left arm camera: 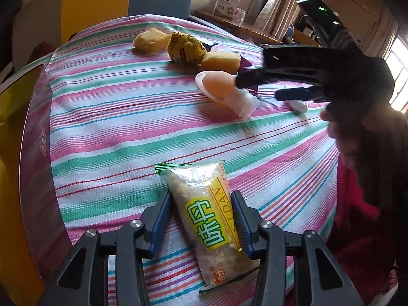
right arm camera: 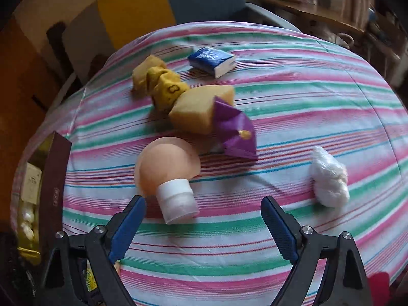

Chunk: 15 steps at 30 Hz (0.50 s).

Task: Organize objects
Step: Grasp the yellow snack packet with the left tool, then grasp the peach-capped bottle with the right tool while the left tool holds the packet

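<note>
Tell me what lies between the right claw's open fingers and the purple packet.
Right wrist view: the peach bottle, white cap toward the right claw, then striped cloth up to the purple packet.

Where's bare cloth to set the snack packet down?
Free: striped cloth between snack packet and peach bottle; also right of the white wad. Crowded: far cluster of sponges, yellow cloth, purple packet.

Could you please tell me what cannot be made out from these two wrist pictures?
- Left wrist view: right gripper is motion-blurred and covers the purple packet.
- Left wrist view: snack packet lower end is hidden behind the left gripper.
- Right wrist view: brown box contents are cut off by the left edge.
- Right wrist view: blue tissue pack print is too small to read.
</note>
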Available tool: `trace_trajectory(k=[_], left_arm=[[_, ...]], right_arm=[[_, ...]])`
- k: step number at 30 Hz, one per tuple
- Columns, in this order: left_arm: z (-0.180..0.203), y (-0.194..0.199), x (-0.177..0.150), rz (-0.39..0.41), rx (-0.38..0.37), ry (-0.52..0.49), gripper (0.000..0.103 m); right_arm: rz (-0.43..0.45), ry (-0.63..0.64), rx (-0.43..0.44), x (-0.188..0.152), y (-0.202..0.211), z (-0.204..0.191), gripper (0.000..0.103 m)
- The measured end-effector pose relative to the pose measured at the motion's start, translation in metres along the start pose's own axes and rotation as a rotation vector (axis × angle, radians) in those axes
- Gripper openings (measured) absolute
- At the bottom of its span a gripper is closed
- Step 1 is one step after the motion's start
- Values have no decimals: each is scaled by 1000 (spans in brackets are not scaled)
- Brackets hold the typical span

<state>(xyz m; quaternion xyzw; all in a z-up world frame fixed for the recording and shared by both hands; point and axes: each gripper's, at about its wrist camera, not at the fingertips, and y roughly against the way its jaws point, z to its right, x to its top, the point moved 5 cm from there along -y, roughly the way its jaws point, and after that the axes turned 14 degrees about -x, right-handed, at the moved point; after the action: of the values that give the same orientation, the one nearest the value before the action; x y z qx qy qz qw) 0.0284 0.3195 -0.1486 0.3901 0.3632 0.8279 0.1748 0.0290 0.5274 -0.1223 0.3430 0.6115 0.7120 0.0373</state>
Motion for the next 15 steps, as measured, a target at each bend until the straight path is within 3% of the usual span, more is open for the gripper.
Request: trace_trajectory(k=[4,15], left_arm=[[0,2,-1,6,-7,2,48],[1,0,-3,15,-2,-6,49]], right_arm=[[-12,-5,40,10,-12,-12,95],[0,58,-8,23,-33,-31,97]])
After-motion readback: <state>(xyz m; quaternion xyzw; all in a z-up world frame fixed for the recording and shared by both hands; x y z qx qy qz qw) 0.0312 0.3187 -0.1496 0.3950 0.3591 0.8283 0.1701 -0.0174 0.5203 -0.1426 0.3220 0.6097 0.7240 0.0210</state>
